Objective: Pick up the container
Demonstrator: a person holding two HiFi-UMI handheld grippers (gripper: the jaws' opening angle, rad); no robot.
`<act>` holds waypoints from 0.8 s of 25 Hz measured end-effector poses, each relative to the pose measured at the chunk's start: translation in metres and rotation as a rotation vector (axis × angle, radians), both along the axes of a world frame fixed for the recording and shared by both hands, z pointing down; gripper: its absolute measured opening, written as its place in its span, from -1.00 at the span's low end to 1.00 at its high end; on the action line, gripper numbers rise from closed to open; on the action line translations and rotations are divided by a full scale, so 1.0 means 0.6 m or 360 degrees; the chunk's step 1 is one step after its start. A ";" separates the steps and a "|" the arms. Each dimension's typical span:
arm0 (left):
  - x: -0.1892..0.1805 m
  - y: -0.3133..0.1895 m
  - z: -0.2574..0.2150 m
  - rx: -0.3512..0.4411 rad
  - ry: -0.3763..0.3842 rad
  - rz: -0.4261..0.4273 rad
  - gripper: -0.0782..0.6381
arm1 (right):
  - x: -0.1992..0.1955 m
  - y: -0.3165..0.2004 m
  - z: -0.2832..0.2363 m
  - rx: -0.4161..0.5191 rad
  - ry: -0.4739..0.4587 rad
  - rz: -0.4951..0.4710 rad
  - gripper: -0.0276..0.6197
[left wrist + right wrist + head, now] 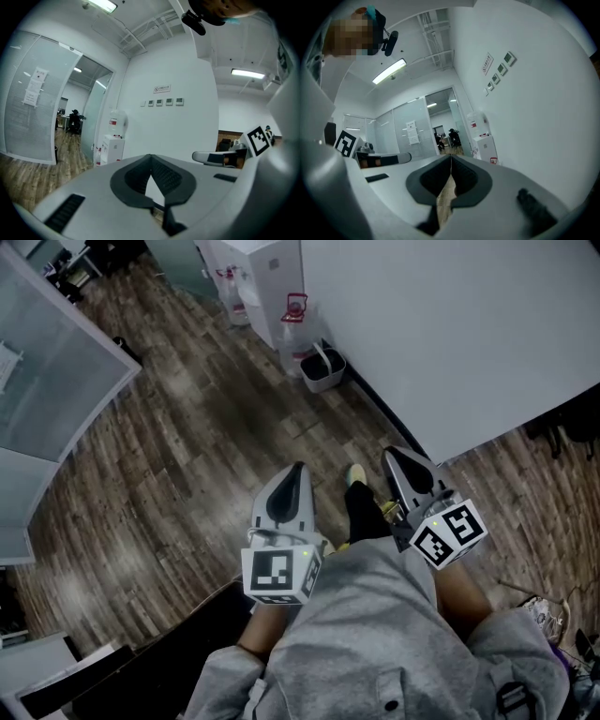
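I carry the left gripper (pixel 296 472) and right gripper (pixel 394 457) ahead of my body, fingers closed on nothing, as nothing lies within reach. I see no sure container; a small bin (pixel 323 370) by the wall (pixel 450 334) might be it

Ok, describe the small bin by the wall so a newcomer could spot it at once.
Start at the big white wall filling the head view's upper right and follow its foot along the wood floor toward the white water dispenser. Just short of it, beside a clear jug with a red top, stands the small grey bin: the only dark, open-topped thing there.
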State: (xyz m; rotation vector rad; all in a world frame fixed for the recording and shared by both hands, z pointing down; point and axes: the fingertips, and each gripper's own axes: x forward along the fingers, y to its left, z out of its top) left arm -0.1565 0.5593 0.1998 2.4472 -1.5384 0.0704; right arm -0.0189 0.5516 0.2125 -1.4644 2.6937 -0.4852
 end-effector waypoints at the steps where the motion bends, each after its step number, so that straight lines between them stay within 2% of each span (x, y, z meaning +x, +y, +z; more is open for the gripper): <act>1: 0.002 -0.013 0.003 -0.0007 -0.0004 -0.0004 -0.75 | 0.005 -0.014 0.002 -0.0006 -0.0006 0.0003 -0.83; 9: 0.050 -0.153 0.021 -0.0061 -0.0037 0.0002 -0.74 | 0.063 -0.154 0.019 -0.0024 -0.0017 0.0023 -0.83; 20: 0.153 -0.369 0.039 -0.0159 -0.0101 0.0032 -0.75 | 0.184 -0.359 0.038 -0.0097 -0.0045 0.0079 -0.83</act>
